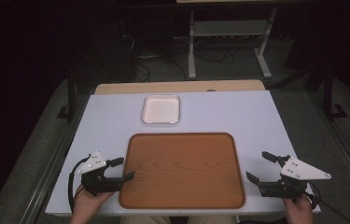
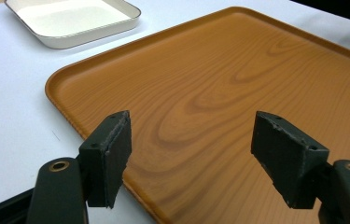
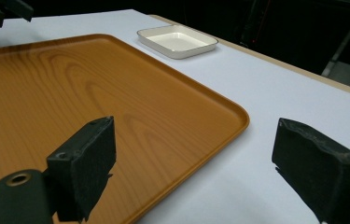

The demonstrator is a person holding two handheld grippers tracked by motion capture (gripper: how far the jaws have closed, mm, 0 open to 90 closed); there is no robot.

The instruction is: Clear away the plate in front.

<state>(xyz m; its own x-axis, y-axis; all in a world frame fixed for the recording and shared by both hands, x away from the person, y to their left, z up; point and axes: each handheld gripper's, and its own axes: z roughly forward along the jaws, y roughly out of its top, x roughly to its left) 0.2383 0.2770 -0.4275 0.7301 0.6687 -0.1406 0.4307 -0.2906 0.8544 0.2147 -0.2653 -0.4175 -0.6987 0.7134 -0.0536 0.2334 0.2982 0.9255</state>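
High view, wooden tray (image 1: 182,170) between left gripper (image 1: 123,169) and right gripper (image 1: 259,166), both wide, holding nothing.

The left black two-jaw gripper (image 1: 123,169) is wearing a grey three-cornered plate dotted with small dark screw holes, and a black cable is looping out behind it. The right black two-jaw gripper (image 1: 260,166) is carrying a matching grey plate. Up close, the jaws are showing blocky matte-black pads (image 2: 115,156) with worn, rough edges, small screw holes, and brass-ringed holes in their arms.
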